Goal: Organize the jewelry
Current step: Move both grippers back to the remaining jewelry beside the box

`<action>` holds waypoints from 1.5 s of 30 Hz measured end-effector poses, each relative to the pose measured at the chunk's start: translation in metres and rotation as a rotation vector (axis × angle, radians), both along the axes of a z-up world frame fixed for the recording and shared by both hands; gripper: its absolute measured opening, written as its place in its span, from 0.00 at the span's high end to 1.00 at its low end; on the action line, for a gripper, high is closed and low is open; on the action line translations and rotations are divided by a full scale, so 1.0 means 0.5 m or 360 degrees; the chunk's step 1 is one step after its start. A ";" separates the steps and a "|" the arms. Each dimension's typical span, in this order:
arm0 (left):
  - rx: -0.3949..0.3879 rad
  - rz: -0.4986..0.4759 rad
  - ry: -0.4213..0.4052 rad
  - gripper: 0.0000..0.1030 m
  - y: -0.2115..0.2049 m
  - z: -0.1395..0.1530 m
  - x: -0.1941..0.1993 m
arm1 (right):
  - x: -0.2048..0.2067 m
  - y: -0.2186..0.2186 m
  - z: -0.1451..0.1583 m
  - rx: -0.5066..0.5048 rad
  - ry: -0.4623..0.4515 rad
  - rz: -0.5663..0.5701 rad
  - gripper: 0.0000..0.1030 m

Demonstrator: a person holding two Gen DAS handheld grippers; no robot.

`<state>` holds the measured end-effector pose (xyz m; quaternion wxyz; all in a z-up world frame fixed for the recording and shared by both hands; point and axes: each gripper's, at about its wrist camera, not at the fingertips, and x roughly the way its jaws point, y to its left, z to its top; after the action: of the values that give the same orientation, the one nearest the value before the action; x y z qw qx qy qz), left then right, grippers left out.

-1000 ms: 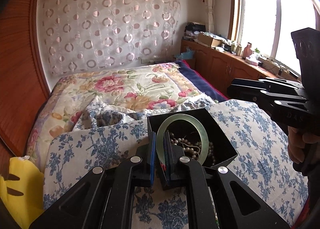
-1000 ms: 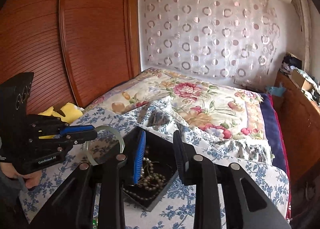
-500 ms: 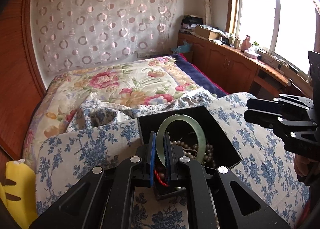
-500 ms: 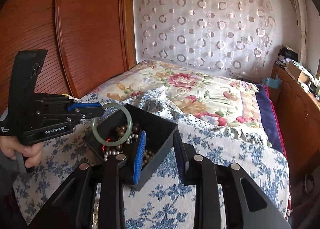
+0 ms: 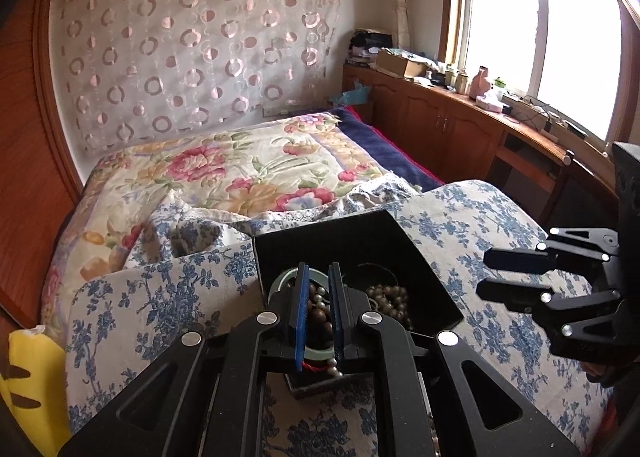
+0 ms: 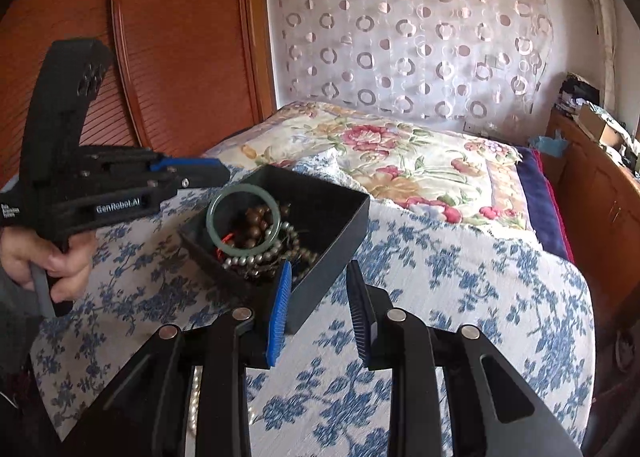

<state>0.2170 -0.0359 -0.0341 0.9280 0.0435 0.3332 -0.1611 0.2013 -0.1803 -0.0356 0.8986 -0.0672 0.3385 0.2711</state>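
Left claw (image 5: 318,297) hangs over the black box (image 6: 320,217) with its blue pads slightly parted, gripping nothing; the green bangle (image 6: 243,222) lies in the box atop brown and pearl beads (image 6: 256,241); right claw (image 6: 320,297) gapes wide, empty, beside the box on the bed's floral quilt (image 6: 460,297).

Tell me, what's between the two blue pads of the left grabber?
In the left wrist view, the left gripper has brown wooden beads and pearl beads showing between its pads, lying in the black box. The green bangle lies there too.
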 end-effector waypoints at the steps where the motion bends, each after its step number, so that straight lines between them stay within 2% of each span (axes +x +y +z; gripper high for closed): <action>1: 0.0000 -0.0005 -0.0002 0.92 -0.001 0.000 -0.006 | -0.002 -0.002 -0.001 0.0001 0.0005 0.0003 0.70; 12: -0.0024 -0.0032 0.0053 0.91 0.006 -0.032 -0.081 | -0.060 -0.004 -0.046 -0.0023 0.0101 0.0022 0.70; 16: -0.0019 -0.0007 0.0094 0.80 0.013 -0.058 -0.112 | -0.080 -0.001 -0.069 -0.0023 0.0145 0.0025 0.70; 19: -0.0018 0.0012 0.0129 0.77 0.021 -0.078 -0.134 | -0.102 0.004 -0.088 -0.0036 0.0179 0.0044 0.70; 22: -0.0004 0.0023 0.0153 0.68 0.026 -0.095 -0.153 | -0.118 0.007 -0.099 -0.0049 0.0202 0.0059 0.75; 30: 0.0016 0.0042 0.0199 0.66 0.026 -0.121 -0.203 | -0.166 0.011 -0.115 -0.0092 0.0252 0.0136 0.81; 32: 0.0019 0.0037 0.0202 0.57 0.022 -0.124 -0.214 | -0.172 0.012 -0.121 -0.0102 0.0270 0.0156 0.81; 33: 0.0021 0.0031 0.0202 0.56 0.020 -0.124 -0.220 | -0.174 0.015 -0.126 -0.0112 0.0281 0.0162 0.81; 34: 0.0024 0.0026 0.0205 0.55 0.016 -0.126 -0.224 | -0.174 0.016 -0.126 -0.0124 0.0273 0.0161 0.84; 36: 0.0035 0.0012 0.0211 0.55 0.007 -0.129 -0.232 | -0.178 0.020 -0.126 -0.0194 0.0239 0.0150 0.95; 41: 0.0047 -0.0015 0.0226 0.54 -0.014 -0.136 -0.247 | -0.181 0.001 -0.125 -0.0220 0.0220 0.0098 0.95; 45: 0.0066 -0.0021 0.0239 0.54 -0.029 -0.144 -0.252 | -0.175 -0.019 -0.127 -0.0152 0.0261 0.0078 0.94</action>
<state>0.0912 -0.0502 -0.1061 0.8982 0.0526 0.4048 -0.1631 0.1140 -0.1899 -0.0992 0.8567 -0.0960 0.4216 0.2812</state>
